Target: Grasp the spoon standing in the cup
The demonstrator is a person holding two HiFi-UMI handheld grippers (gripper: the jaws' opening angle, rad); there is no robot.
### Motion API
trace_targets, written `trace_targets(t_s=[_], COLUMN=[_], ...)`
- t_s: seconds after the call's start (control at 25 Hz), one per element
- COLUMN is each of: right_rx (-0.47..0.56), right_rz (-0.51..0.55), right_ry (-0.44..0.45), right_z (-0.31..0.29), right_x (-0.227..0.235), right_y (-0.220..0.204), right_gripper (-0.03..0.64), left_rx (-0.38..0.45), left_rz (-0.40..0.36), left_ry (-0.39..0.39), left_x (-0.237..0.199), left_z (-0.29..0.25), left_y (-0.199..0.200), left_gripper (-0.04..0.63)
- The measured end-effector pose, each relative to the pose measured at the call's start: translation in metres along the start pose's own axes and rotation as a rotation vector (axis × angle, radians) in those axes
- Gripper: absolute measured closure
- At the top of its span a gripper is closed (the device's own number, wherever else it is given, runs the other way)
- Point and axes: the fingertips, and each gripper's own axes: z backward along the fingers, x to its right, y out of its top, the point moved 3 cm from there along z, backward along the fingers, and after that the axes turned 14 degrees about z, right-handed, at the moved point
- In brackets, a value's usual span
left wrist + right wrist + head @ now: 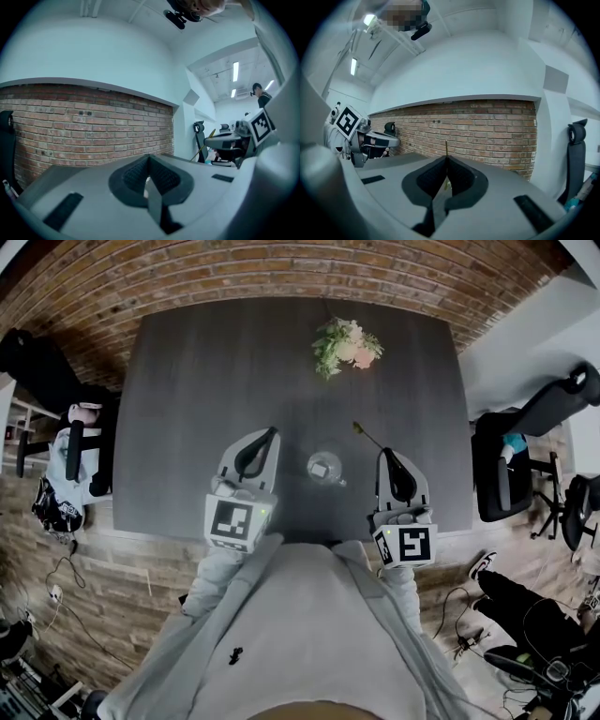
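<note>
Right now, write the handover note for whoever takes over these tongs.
Left tongs: shut, empty, held left of the clear glass cup.
Right tongs: shut on the thin gold-coloured spoon, which sticks out past the tips, to the right of the cup.
The cup stands on the dark grey table; no spoon shows in it.
Done: spoon grasped and clear of the cup.
Left: nothing for the grasp itself; just hold the grip.
</note>
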Motion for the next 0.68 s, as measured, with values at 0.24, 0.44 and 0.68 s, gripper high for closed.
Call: trace_targets(t_s=[0.24,0.44,0.68], right_rx=[-0.007,-0.013,-0.019], right_rz=[-0.006,-0.019,-0.021], right_ry=[0.006,0.010,0.013], right_z=[0.0016,0.0038,0.0026], right_x=[-0.0017,-0.0013,-0.0016], right_y=[-0.0011,-0.0038,-0.0051], right_gripper=[0.598,0.597,0.598], left_rx=[-0.008,-0.012,-0.020], left_rz=[0.004,0.003,0.015], left_ry=[-0.004,-0.004,0.007], left_x=[-0.0004,0.0007,-0.0026], left_z=[-0.0008,-0.0026,-0.0015], left_y=[-0.0021,-0.0041,-0.0080], left_gripper=[0.577,0.577,0.577])
